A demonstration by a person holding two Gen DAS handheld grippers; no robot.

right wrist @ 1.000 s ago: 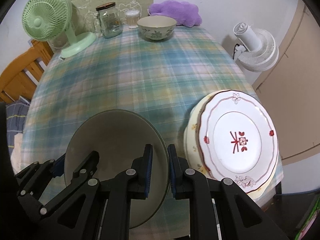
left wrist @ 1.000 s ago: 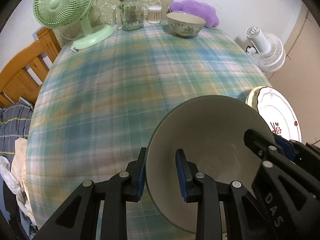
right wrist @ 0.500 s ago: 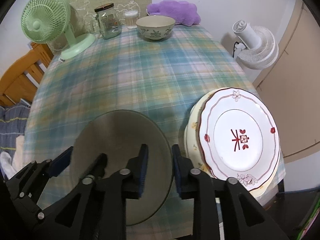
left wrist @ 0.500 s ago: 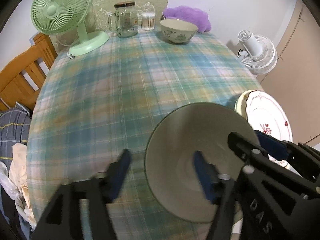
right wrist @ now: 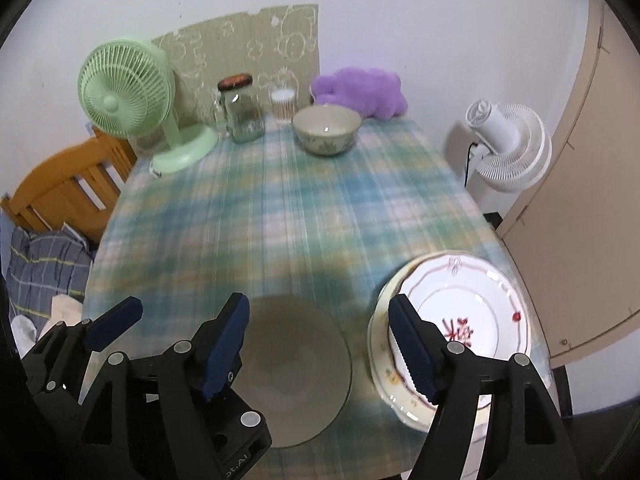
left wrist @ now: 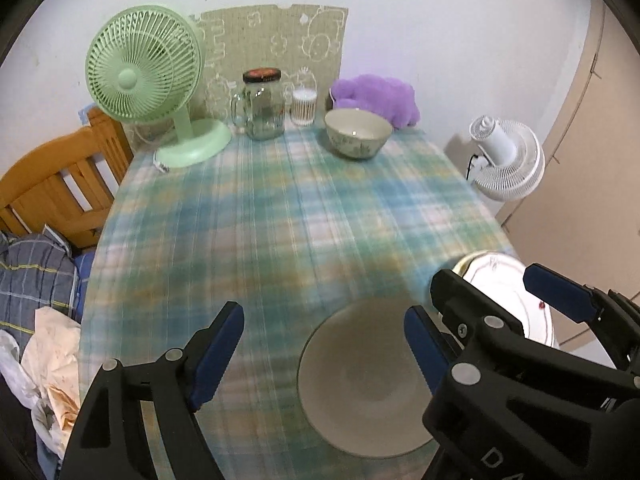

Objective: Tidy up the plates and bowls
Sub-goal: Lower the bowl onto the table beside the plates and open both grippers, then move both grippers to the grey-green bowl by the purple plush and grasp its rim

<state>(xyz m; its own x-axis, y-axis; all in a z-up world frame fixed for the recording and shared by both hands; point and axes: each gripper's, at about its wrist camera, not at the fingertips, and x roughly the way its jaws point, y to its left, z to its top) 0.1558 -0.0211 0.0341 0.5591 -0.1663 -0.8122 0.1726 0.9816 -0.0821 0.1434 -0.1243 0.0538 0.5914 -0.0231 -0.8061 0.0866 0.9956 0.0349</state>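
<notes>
A large grey-green bowl (left wrist: pixel 360 380) (right wrist: pixel 296 368) rests upright on the plaid tablecloth near the front edge. My left gripper (left wrist: pixel 324 320) hovers above its left rim. Its jaws are opening, and no pad touches the bowl. My right gripper (right wrist: pixel 318 312) hangs over the right rim, also opening and clear of the bowl. It shows in the left wrist view too, as fingers (left wrist: pixel 560 294) at the right. A stack of plates (right wrist: pixel 460 312) (left wrist: pixel 496 276), topped by a white one with a red motif, sits just right of the bowl. A small floral bowl (left wrist: pixel 357 134) (right wrist: pixel 326 130) stands at the back.
Along the far edge stand a green desk fan (left wrist: pixel 144 76), a glass jar (left wrist: pixel 262 104), a swab pot (left wrist: pixel 303 106) and a purple plush (left wrist: pixel 376 96). A white floor fan (left wrist: pixel 504 160) is off the right side, wooden furniture (left wrist: pixel 52 192) and bedding off the left.
Both grippers were shut on the big bowl's rim, one on each side. They have let go, spread wide and risen, and the bowl now rests on the cloth.
</notes>
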